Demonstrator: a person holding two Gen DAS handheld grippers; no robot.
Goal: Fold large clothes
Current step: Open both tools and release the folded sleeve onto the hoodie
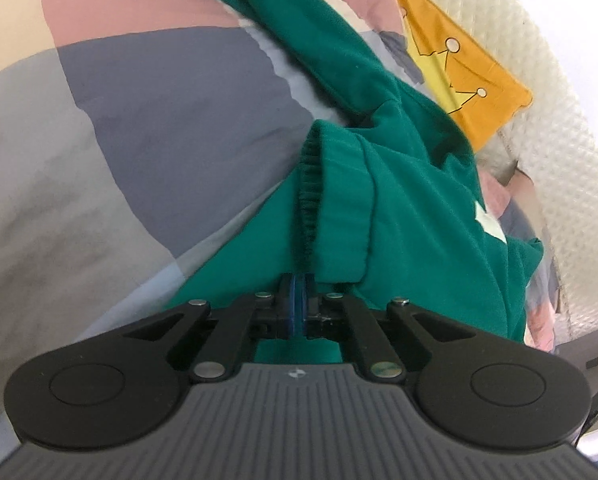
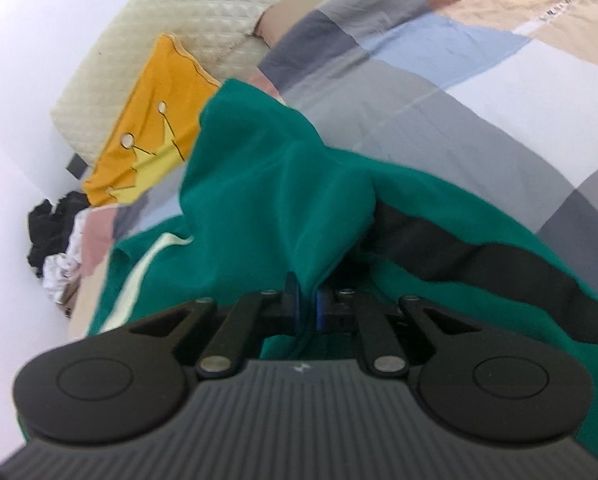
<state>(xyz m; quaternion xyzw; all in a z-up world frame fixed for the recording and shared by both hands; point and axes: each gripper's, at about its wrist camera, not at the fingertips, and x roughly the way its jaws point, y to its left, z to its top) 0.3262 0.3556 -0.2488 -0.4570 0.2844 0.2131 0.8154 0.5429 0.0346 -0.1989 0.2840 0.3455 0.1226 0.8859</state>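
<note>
A bedroom in a home: bed covered with a patchwork duvet [image 2: 439, 92] in grey, pink, beige and blue blocks, a quilted cream headboard [image 2: 203, 4] against a white wall, an orange crown-print pillow [image 2: 155, 128], clothes heaped [image 2: 55, 240] at the bedside.
</note>
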